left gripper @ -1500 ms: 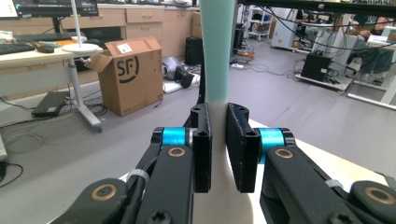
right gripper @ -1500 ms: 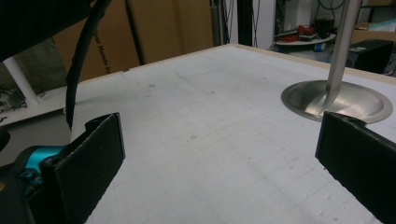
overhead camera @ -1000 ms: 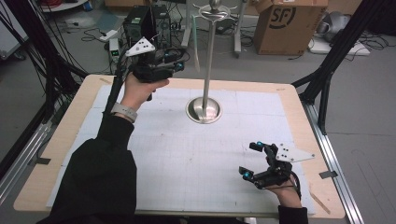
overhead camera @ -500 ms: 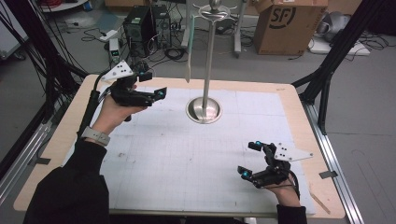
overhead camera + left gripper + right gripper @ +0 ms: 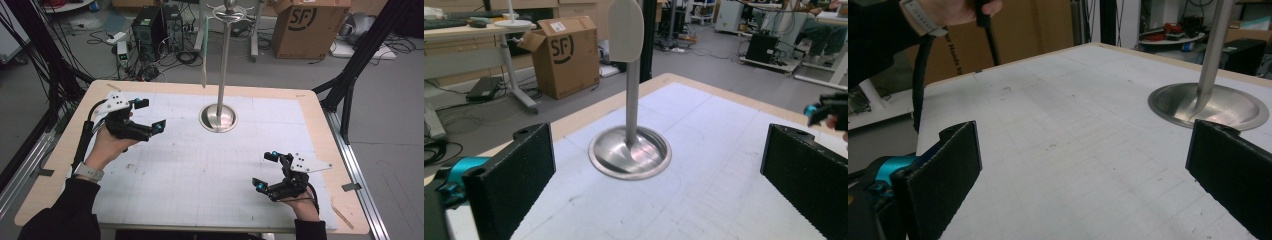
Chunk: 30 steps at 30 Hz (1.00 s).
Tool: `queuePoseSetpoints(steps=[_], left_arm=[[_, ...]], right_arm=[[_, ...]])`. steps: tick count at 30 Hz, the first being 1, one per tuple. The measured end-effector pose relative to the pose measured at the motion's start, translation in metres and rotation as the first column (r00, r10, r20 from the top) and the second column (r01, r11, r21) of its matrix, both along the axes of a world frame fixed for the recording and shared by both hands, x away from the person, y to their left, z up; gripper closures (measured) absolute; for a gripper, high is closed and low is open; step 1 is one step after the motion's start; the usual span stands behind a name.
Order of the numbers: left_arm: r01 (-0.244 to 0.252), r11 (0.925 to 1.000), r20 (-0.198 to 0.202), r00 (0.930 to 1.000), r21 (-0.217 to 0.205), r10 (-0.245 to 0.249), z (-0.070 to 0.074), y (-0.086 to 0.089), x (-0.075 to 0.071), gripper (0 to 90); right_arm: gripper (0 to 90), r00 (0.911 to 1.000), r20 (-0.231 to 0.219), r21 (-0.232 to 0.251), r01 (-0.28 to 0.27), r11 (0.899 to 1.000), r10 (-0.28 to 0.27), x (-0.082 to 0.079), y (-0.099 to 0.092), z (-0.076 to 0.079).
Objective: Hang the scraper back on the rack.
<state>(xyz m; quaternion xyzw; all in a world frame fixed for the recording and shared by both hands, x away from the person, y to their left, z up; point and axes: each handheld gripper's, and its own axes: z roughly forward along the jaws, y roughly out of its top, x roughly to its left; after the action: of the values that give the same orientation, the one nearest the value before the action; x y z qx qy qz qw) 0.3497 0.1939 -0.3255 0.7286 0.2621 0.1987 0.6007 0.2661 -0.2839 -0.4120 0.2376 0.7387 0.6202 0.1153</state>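
Both claws are spread wide with nothing in them: left claw (image 5: 149,116) has just been opening. The metal stand (image 5: 218,118) sits mid-bench (image 5: 310,107), a pale flat piece (image 5: 625,30) hanging off it. Swing in carelessly and that stand probably tips.

- In our left gripper view, the top edge cuts off the pale flat piece (image 5: 625,30) hanging on the metal stand (image 5: 631,100); we cannot tell what it is.
- In our right gripper view, the stand's pole (image 5: 1212,55) runs out of frame at the top, and its base (image 5: 1209,106) is partly hidden behind a black jaw.
- The left hand (image 5: 960,10) there is cropped at the top edge.
- From the high view, both forearms are cut off at the bottom edge.
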Motion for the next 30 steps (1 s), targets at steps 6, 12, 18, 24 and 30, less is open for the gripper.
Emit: queuePoseSetpoints(steps=[6, 12, 18, 24, 30], left_arm=[[-0.022, 0.9995, 0.049, 0.9986, 0.021, 0.021, -0.015, 0.009, -0.025, 1.7], [-0.059, 0.9955, 0.05, 0.9972, 0.074, 0.055, -0.036, 0.022, -0.04, 1.7], [-0.094, 0.9954, 0.024, 0.9954, 0.021, 0.093, -0.057, 0.038, -0.054, 1.7], [-0.109, 0.9922, -0.003, 0.9941, -0.062, 0.109, -0.075, 0.054, -0.066, 1.7], [-0.09, 0.9939, 0.012, 0.9958, -0.064, 0.091, -0.085, 0.06, -0.079, 1.7]], right_arm=[[0.2, 1.0, 0.005, -0.006, 0.007, 1.0, -0.007, 0.001, 0.003, 0.0], [0.2, 0.9999, 0.013, -0.003, 0.008, 1.0, -0.008, 0.003, 0.006, 0.001], [0.2, 0.9996, 0.019, 0.005, 0.021, 1.0, -0.021, 0.005, 0.006, 0.001], [0.2, 0.9993, 0.025, 0.013, 0.027, 1.0, -0.028, 0.004, 0.004, 0.002], [0.2, 0.9993, 0.024, 0.018, 0.028, 0.999, -0.029, 0.004, 0.003, 0.002]])
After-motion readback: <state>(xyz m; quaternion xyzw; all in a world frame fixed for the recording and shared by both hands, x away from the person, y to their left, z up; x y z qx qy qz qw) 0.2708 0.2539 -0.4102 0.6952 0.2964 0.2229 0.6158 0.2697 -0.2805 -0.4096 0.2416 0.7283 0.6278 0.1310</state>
